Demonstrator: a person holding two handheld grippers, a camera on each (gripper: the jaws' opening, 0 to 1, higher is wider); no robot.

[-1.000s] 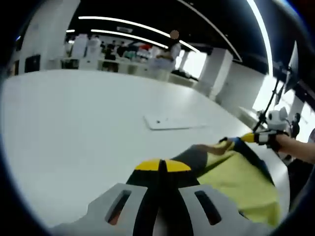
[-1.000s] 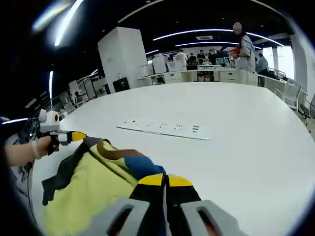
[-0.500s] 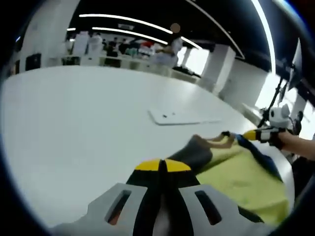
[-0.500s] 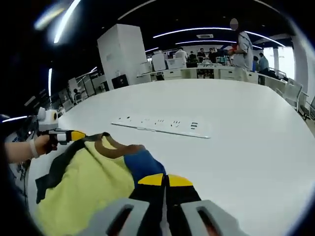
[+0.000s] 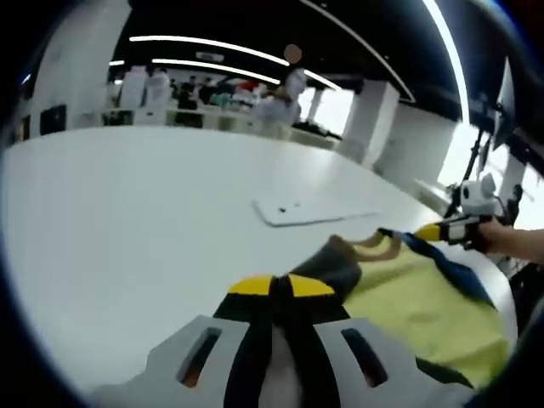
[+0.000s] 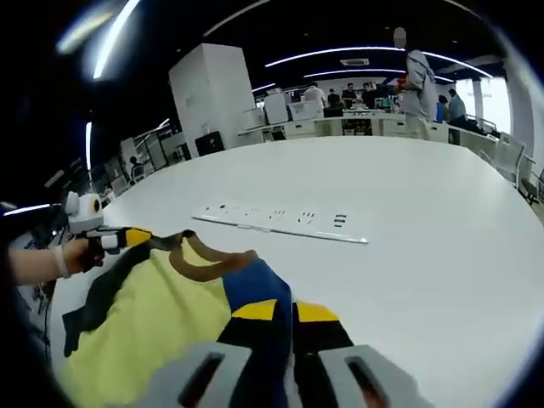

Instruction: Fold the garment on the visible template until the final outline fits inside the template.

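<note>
White tabletop carries the yellow garment lifted between left tool and right tool, each clamped on a shoulder; uneven pulling could slip fabric and skew it.

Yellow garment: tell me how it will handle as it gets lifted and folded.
Likely floppy: the yellow garment sags and creases between the left tongs and the right tongs. Probably light, since two pinched edges seem to carry it. It may slide easily on the smooth white table.
</note>
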